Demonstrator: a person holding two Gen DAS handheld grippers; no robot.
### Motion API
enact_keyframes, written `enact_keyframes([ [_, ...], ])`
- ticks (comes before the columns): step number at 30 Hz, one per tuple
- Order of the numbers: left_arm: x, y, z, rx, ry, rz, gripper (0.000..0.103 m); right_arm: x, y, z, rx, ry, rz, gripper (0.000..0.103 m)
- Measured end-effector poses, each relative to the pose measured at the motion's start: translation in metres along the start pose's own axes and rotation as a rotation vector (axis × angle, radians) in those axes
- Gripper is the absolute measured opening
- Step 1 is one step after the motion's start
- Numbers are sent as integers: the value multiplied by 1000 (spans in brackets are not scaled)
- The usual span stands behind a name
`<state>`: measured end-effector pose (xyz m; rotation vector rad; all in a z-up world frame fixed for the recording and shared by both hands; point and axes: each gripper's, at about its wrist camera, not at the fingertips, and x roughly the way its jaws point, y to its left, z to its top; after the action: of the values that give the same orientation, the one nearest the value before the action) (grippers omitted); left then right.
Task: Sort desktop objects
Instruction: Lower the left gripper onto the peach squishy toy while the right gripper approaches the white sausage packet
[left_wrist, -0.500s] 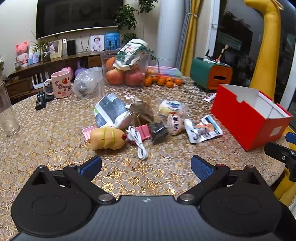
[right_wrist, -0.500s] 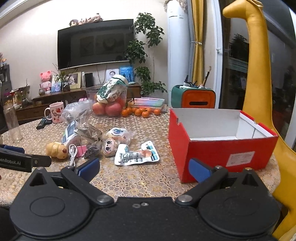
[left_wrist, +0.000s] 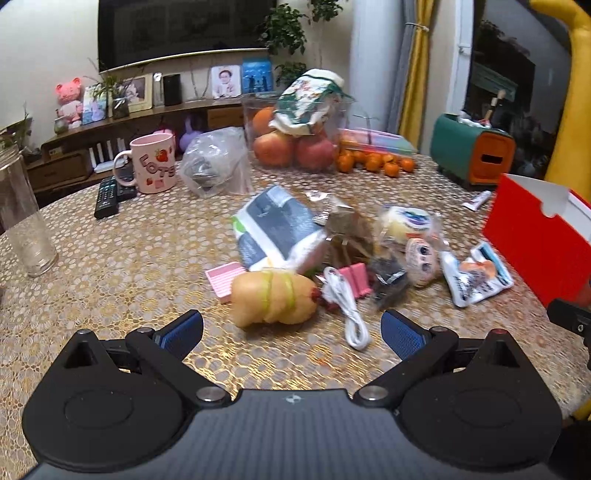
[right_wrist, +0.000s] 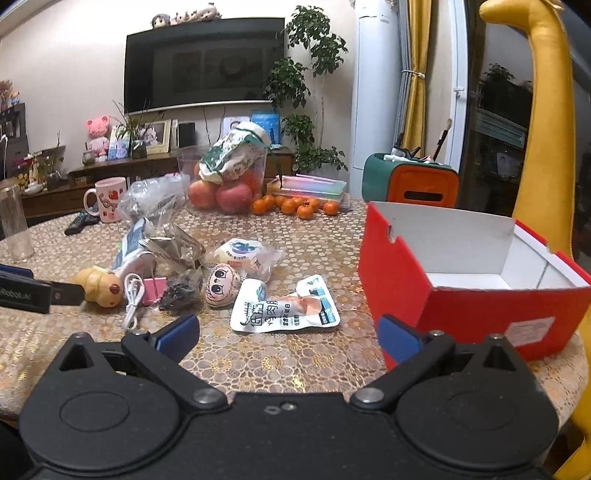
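Note:
A pile of small items lies mid-table: a yellow duck toy (left_wrist: 273, 297), a white cable (left_wrist: 347, 310), a pink clip (left_wrist: 356, 278), a grey-white pouch (left_wrist: 277, 229), a doll-face egg (left_wrist: 421, 256) and a white snack packet (left_wrist: 476, 277). My left gripper (left_wrist: 291, 332) is open and empty, just short of the duck toy. My right gripper (right_wrist: 288, 338) is open and empty, just short of the snack packet (right_wrist: 284, 310). The open red box (right_wrist: 465, 266) stands to its right, and the duck toy (right_wrist: 99, 286) lies at its left.
A pink mug (left_wrist: 153, 168), remotes (left_wrist: 107, 194), a glass jar (left_wrist: 22, 221), a clear bag (left_wrist: 216, 162), a fruit container (left_wrist: 295, 136), tangerines (left_wrist: 373, 162) and a green-orange holder (left_wrist: 472, 155) ring the table's far side. A yellow giraffe (right_wrist: 543, 122) stands beyond the right edge.
My left gripper has moved forward toward the duck toy, which now looks larger. My right gripper has come closer to the snack packet and red box. Both stay open.

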<state>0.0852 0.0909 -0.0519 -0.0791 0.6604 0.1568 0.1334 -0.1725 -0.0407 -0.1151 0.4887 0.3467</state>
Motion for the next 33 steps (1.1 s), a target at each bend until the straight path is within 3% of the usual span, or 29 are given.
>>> enact_keyframes([
  [19, 51, 14, 8, -11, 30, 46, 103, 109, 0, 16, -115, 108, 17, 103],
  [33, 73, 12, 7, -1, 44, 47, 103, 143, -13, 11, -86, 159, 83, 103],
])
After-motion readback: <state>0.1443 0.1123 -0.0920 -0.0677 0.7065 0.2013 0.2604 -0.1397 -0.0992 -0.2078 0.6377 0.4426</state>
